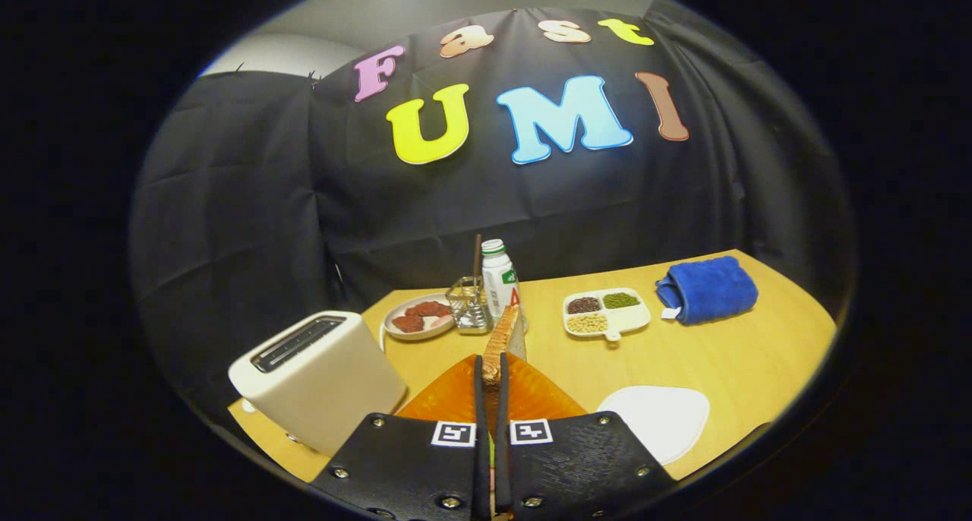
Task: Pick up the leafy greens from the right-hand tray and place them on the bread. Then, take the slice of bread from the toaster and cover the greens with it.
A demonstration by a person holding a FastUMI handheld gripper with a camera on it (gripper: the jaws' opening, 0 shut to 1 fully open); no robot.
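Observation:
My gripper (491, 365) is shut on a slice of bread (502, 342), held upright and edge-on, with its browned crust sticking out beyond the fingertips. Directly below the fingers and the slice lies an orange plate (448, 396); whatever lies on it is hidden behind the gripper. The white toaster (319, 377) stands just left of the fingers, its slots showing dark on top. A white tray (659, 418) with nothing on its visible surface lies to the right of the fingers.
Beyond the slice stand a glass jar (468, 304) and a white bottle (499, 278). A plate of red meat pieces (418, 316) sits behind the toaster. A divided dish of beans (605, 312) and a rolled blue towel (708, 288) lie far right on the wooden table (744, 361).

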